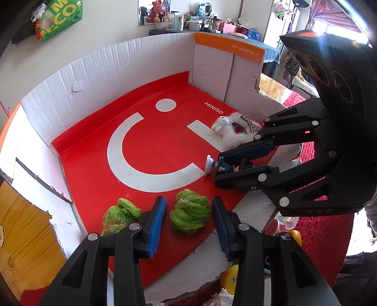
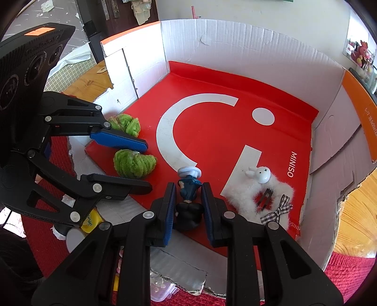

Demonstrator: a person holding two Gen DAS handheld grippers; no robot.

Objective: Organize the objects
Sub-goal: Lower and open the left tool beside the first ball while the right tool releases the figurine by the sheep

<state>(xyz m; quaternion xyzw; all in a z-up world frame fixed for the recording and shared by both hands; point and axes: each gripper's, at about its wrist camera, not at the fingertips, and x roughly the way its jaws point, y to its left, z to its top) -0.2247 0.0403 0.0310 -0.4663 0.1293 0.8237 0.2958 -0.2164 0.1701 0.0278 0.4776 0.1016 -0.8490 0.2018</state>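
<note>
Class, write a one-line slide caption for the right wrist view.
Right gripper clamps a small figurine inside the cardboard box; left gripper open around a green yarn ball.

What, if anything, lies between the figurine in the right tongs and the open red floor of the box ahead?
Nothing visible. The right tongs grip the figurine over the box floor; the green yarn ball and the white fluffy clip lie off to either side.

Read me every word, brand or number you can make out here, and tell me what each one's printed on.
"MINISO": white letters on the red sheet lining the cardboard box.
"ECO": yellow letters on the green bag hanging on the wall; rest cut off.
Small print on the box's orange strip: too blurred.
Shelf bottles: unreadable.
</note>
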